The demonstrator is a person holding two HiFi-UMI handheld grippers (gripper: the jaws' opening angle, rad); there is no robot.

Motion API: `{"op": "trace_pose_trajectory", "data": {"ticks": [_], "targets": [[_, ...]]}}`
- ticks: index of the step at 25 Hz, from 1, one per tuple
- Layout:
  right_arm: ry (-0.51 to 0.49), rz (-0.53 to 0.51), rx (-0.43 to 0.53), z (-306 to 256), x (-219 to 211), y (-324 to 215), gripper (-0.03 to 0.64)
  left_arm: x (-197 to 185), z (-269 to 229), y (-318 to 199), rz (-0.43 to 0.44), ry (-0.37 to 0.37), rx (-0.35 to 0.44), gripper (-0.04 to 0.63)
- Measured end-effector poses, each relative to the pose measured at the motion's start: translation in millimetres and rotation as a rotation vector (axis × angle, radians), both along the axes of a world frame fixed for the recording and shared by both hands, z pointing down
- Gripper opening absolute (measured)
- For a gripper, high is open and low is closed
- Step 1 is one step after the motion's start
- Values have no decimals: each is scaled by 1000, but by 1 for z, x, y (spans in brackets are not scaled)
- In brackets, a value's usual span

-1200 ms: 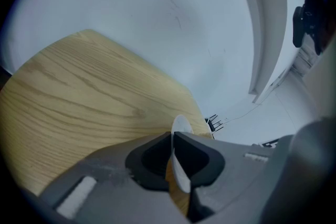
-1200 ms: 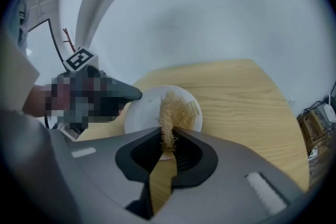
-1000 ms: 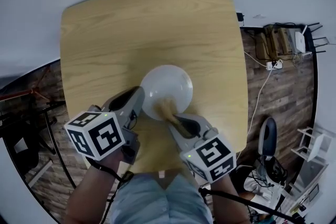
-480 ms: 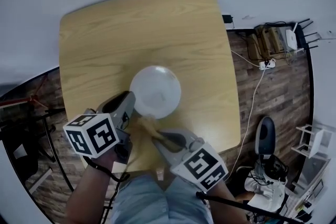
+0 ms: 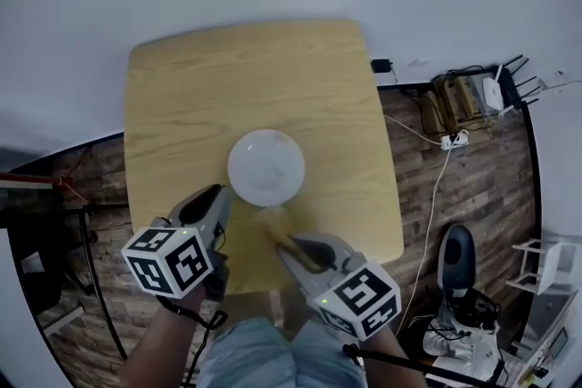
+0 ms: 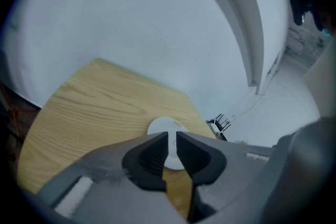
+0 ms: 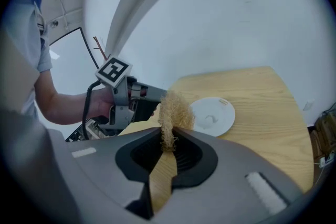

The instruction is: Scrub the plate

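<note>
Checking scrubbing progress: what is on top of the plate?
Nothing lies on the plate; its whole top shows. The fibrous scrubber sits in the right tool, off it. The underside is hidden.

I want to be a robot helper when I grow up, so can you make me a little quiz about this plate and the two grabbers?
1. True or false: the right gripper is clamped on a tan scrubber.
2. Where is the white plate? A) on the wooden table B) in a sink C) on a shelf
3. What is between the jaws of the left gripper?

Key: 1 true. 2 A. 3 Nothing: the jaws stand slightly apart and empty, with the plate lying beyond them.
</note>
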State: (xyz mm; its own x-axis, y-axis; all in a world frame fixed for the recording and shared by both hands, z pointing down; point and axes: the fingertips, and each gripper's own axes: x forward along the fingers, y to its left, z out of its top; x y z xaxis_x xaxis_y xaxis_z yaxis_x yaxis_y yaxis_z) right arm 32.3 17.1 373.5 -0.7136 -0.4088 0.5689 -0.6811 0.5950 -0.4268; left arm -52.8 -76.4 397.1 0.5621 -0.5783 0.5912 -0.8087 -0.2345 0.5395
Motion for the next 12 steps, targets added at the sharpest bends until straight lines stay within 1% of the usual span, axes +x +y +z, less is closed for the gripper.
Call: {"op": "trace_pose_trajectory", "data": {"ticks": [3,5,7,9,10,12], "targets": [[-9,47,63,-24,15,5,48,8,-31,18,16,-55,117,67],[-24,80,124,-46,23,4,48,11,-59,26,4,-84,215,67],[-55,124,187,-71,30,2,49,9,-92,35,-47,-119,344,62],[-94,175,260,-97,37,-3,49,5,-126,43,-103,-169,492,21],[-103,196,305,-111,39,-7,49,4,-142,47,-124,-190,556,21],[-95,221,395,-136,42,-8,49,6,-169,58,-149,-219,641,21]]}}
